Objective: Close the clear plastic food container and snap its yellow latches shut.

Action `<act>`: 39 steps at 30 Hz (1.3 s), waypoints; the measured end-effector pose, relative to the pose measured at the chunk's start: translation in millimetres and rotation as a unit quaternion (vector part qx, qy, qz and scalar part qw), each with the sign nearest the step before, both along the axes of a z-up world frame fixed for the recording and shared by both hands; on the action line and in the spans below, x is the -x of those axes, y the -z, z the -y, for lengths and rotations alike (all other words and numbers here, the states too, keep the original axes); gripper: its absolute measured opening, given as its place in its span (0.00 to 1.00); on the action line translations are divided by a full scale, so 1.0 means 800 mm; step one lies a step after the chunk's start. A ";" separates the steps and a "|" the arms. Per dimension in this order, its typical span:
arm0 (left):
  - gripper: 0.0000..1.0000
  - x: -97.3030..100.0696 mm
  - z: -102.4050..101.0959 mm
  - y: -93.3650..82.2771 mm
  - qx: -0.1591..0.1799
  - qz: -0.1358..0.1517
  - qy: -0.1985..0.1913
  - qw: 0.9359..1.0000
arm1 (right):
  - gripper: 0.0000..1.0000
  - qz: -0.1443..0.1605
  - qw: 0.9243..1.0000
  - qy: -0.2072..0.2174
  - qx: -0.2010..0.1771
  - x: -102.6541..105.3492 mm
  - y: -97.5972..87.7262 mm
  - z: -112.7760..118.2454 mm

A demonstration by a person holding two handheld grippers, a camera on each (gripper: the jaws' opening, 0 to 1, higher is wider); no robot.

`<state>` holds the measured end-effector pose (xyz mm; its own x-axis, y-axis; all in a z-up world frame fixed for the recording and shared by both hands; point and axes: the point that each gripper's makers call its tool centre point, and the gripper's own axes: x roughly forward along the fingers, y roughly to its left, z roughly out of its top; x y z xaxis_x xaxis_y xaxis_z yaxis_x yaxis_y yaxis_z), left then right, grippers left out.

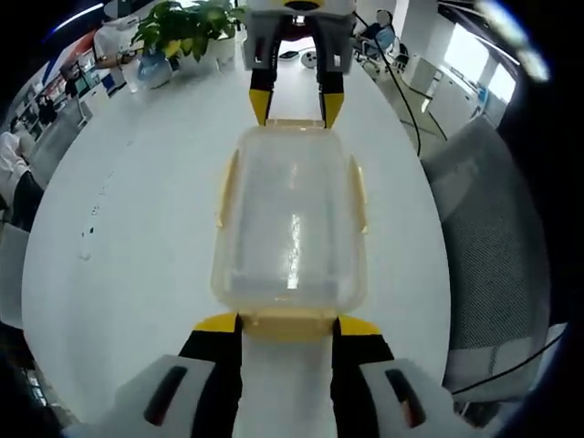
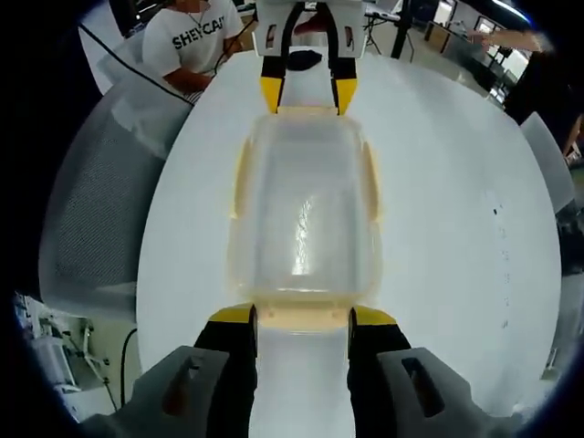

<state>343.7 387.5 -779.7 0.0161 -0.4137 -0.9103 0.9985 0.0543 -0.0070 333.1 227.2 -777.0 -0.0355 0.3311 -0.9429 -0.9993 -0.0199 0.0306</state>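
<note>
The clear plastic food container [image 1: 290, 219] lies on the round white table [image 1: 137, 237] with its lid on. Its yellow side latches [image 1: 225, 187] flare outward along both long edges. My left gripper [image 1: 287, 324] is open, its yellow-tipped jaws standing either side of the near end latch [image 1: 287, 321]. Across the box, my right gripper [image 1: 295, 102] flanks the far end latch. In the right gripper view the same container [image 2: 306, 214] lies lengthwise; my right gripper [image 2: 303, 318] is open around its near end latch [image 2: 303, 316], and the left gripper [image 2: 307, 91] stands at the far end.
A potted plant [image 1: 182, 32] stands at the table's far edge. Grey mesh chairs [image 1: 497, 237] sit beside the table. A person in a white T-shirt [image 2: 196, 36] sits at the far side, next to another grey chair [image 2: 100, 182].
</note>
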 end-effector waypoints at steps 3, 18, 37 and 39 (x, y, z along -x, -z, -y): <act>0.33 0.001 -0.001 0.000 -0.002 0.000 0.000 1.000 | 0.35 0.001 1.000 -0.001 0.000 -0.001 0.000 0.000; 0.33 0.000 0.010 0.002 0.001 0.002 -0.002 1.000 | 0.35 0.000 1.000 0.000 0.004 -0.001 0.000 0.011; 0.33 0.003 0.029 0.005 0.004 -0.002 -0.004 1.000 | 0.35 0.004 1.000 -0.003 0.016 0.000 0.006 0.031; 0.33 0.002 0.030 0.006 0.003 -0.001 -0.004 1.000 | 0.35 0.005 1.000 -0.003 0.016 -0.001 0.007 0.032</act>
